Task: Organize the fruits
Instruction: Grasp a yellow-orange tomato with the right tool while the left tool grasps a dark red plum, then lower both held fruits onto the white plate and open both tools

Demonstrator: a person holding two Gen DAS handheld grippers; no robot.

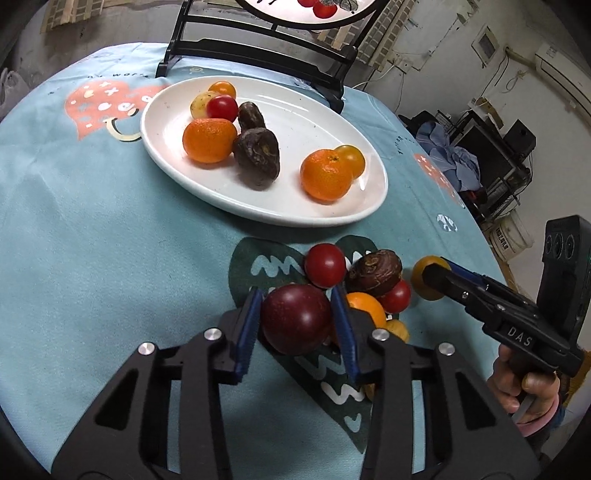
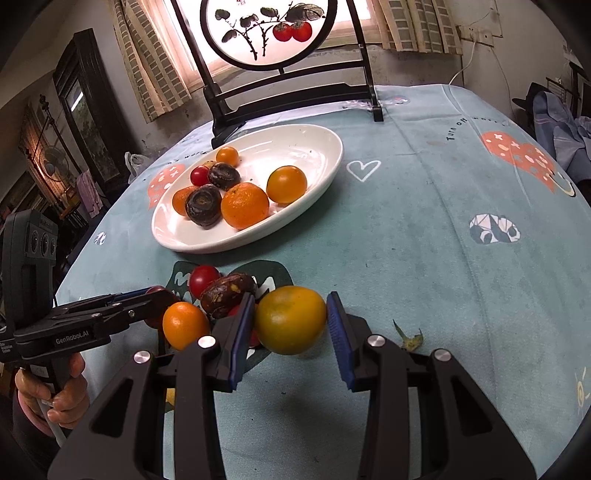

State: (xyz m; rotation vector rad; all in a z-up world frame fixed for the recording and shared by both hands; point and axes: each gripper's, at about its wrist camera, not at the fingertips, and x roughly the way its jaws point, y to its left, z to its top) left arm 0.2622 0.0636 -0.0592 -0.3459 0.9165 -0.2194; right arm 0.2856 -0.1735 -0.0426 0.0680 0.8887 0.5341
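A white oval plate [image 1: 332, 122] [image 2: 317, 147] holds mandarins, small tomatoes and dark brown fruits. In front of it a loose pile lies on the cloth: a red tomato [image 1: 325, 265], a dark brown fruit [image 1: 375, 272], an orange fruit [image 2: 184, 325]. My left gripper [image 1: 297, 321] is shut on a dark red plum [image 1: 295, 319], just above the cloth. My right gripper [image 2: 290, 321] is shut on a yellow-orange tomato [image 2: 290, 319], to the right of the pile; it also shows in the left wrist view [image 1: 424, 282].
A light blue printed tablecloth [image 2: 424, 240] covers the round table. A black wooden stand with a round painted screen [image 2: 269, 33] stands behind the plate. A small green leaf scrap [image 2: 408, 338] lies on the cloth to the right. Room clutter lies beyond the table edge.
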